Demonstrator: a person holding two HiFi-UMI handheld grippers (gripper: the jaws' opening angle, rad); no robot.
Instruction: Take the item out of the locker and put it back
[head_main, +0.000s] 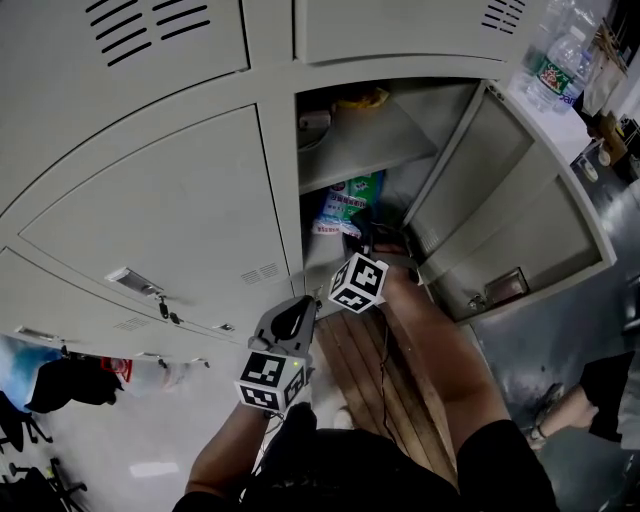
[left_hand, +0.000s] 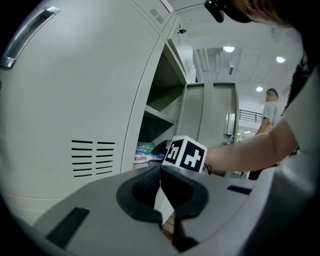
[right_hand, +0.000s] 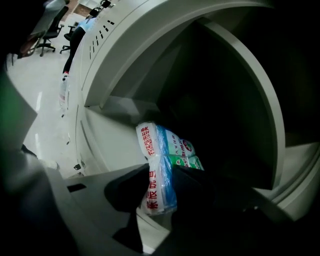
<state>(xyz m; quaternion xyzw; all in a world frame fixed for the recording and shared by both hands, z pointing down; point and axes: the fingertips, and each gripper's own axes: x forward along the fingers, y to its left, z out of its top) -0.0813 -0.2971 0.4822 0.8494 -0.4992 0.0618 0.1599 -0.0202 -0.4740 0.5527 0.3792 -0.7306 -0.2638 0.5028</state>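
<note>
Grey metal lockers (head_main: 150, 220) fill the head view, their vented doors closed except for one. That open door (head_main: 520, 200) is swung out to the right. Inside the open compartment a shelf (head_main: 360, 140) splits the space. A yellow object (head_main: 362, 100) lies at the back of the upper level; what it is cannot be made out.

Below the shelf sits the plastic packet (head_main: 345, 205), white, blue and green with red print, near the front of the lower level.

The right claw (head_main: 372, 238) reaches into that lower level with the person's bare forearm stretched behind it. In the right gripper view its two dark jaws are closed onto the near end of the packet (right_hand: 160, 165), which is pinched narrow between the pads. The rest of the packet stands out beyond the jaw tips into the dark interior.

The left claw (head_main: 298, 308) hangs outside the locker, low in front of the closed door to the left of the opening. Its jaws are together, tips meeting, with nothing between them (left_hand: 161, 172). The right gripper's marker cube (left_hand: 186, 154) shows just beyond them.

Two water bottles (head_main: 555, 60) stand at the upper right.
</note>
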